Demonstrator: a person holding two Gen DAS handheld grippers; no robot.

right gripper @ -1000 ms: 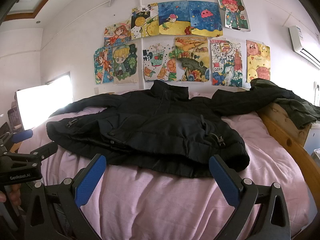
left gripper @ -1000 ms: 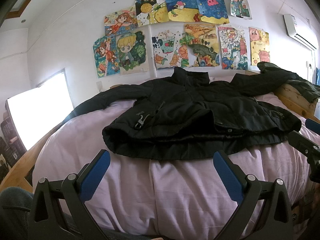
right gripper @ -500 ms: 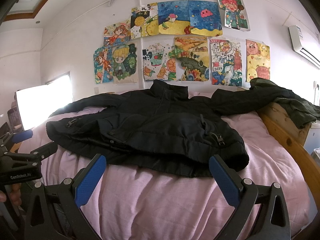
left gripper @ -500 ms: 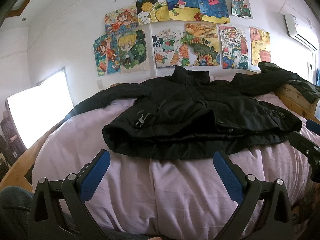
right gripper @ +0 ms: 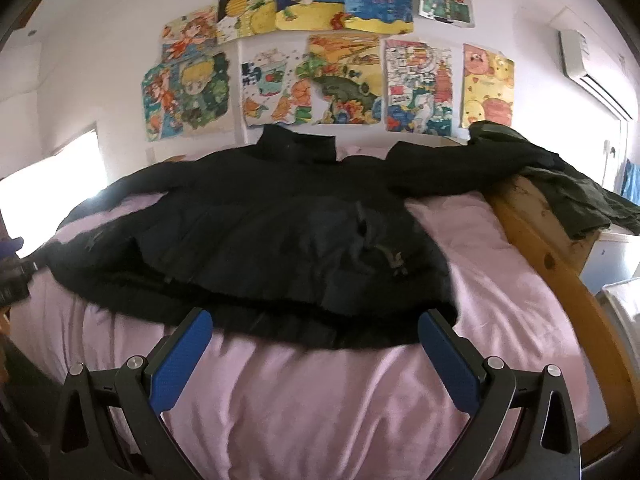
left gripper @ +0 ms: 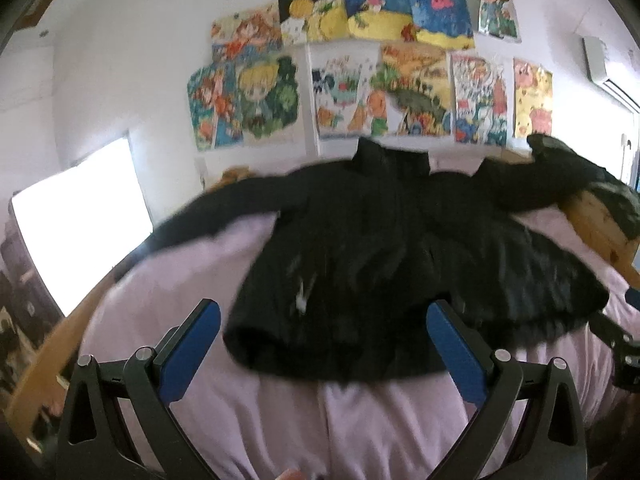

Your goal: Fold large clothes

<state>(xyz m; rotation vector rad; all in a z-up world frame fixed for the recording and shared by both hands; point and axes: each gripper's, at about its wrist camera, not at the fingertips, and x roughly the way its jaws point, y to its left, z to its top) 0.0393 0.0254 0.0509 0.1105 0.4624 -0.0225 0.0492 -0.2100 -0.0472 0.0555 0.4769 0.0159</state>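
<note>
A large black padded jacket (left gripper: 400,260) lies spread on a bed with a pink sheet (left gripper: 380,420), collar toward the wall, sleeves out to both sides. It also shows in the right wrist view (right gripper: 260,248). My left gripper (left gripper: 324,344) is open and empty, its blue pads (left gripper: 188,352) just short of the jacket's near hem. My right gripper (right gripper: 316,352) is open and empty, also at the near hem, toward the jacket's right side. The right sleeve lies toward the wooden bed rail (right gripper: 536,240).
A dark green garment (right gripper: 580,196) lies over the wooden rail at the right. Colourful drawings (right gripper: 320,52) cover the wall behind the bed. A bright window (left gripper: 80,220) is at the left. An air conditioner (right gripper: 592,64) hangs at the upper right.
Both grippers have moved forward and nearer to the jacket's hem; the jacket looms larger and the left view is blurred by motion. Both jaws stay open.
</note>
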